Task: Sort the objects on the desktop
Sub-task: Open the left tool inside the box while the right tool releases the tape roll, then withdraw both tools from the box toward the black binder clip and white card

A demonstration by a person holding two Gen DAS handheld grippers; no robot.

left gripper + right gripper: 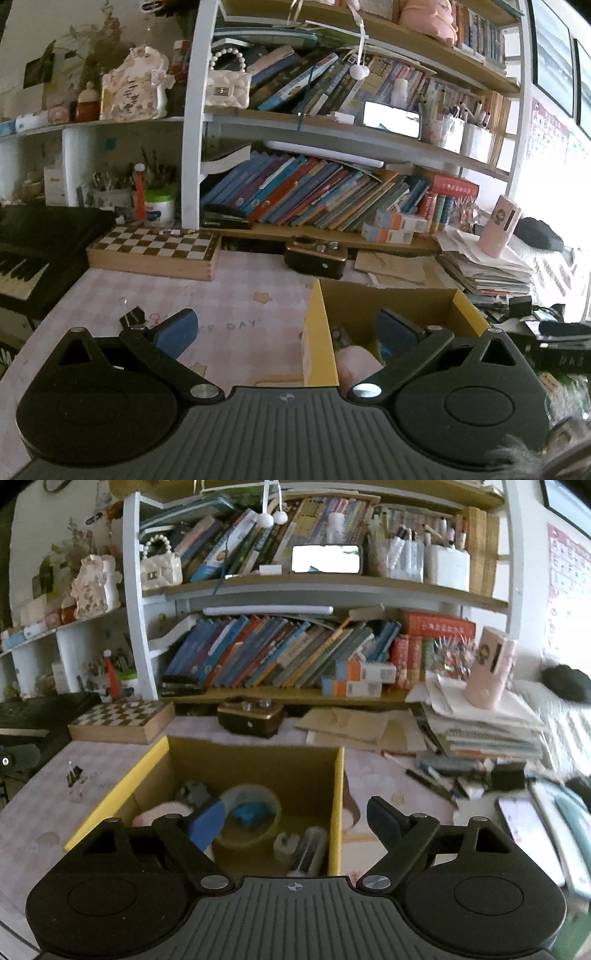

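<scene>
A yellow-edged cardboard box [338, 805] stands on the pink desk [44, 808]. Inside it lie a round tape-like ring with a blue piece [251, 814], a pink soft thing [159, 812], and small white and grey items [303, 845]. My right gripper [295, 818] hovers over the box's right wall, open, nothing between its fingers. In the left wrist view the same box [317, 332] sits at centre right, and my left gripper [286, 330] straddles its left wall, open and empty. A black binder clip [131, 317] lies on the desk beside the left finger.
A chessboard box [155, 251] and a dark camera-like case [316, 258] sit at the back. A keyboard [22, 269] borders the left. Stacked papers [487, 723] with a pink cup [491, 668], pens [432, 779] and a phone [524, 834] crowd the right. Bookshelves [295, 590] rise behind.
</scene>
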